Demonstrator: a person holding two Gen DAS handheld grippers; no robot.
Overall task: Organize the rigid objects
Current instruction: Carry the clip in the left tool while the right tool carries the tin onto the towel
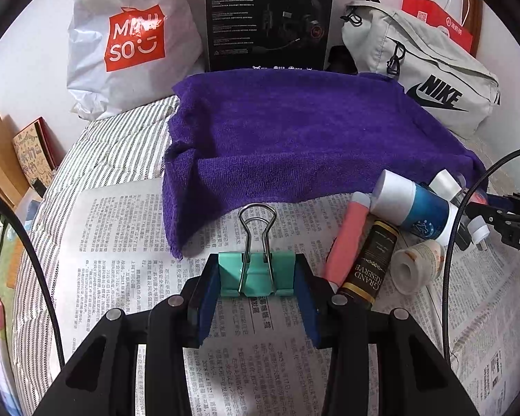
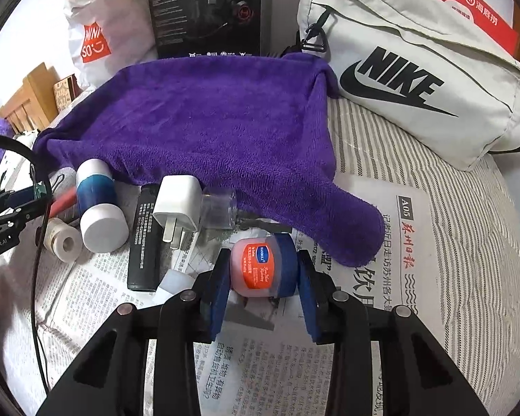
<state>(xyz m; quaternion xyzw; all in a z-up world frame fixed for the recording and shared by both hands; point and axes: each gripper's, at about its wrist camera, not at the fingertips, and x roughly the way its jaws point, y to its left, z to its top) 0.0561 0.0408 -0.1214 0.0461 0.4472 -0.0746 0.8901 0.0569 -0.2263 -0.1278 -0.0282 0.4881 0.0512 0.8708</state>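
Observation:
My left gripper (image 1: 258,277) is shut on a teal binder clip (image 1: 256,274) just above the newspaper (image 1: 121,242); its wire handles point toward the purple towel (image 1: 294,131). My right gripper (image 2: 261,270) is shut on a small pink jar with a blue lid (image 2: 260,265), held sideways over the newspaper (image 2: 416,260) near the towel's corner (image 2: 225,121). A pile lies between them: a blue-and-white bottle (image 2: 97,204), a white charger plug (image 2: 176,204), a black tube (image 2: 144,239), a tape roll (image 2: 64,242), a pink tube (image 1: 346,242).
A Nike bag (image 2: 416,79), a black headset box (image 1: 268,17) and a Miniso bag (image 1: 128,38) stand along the back wall. Striped bedding (image 2: 468,208) lies under the newspaper. A clear plastic box (image 2: 220,208) sits beside the plug. Cables hang near each gripper.

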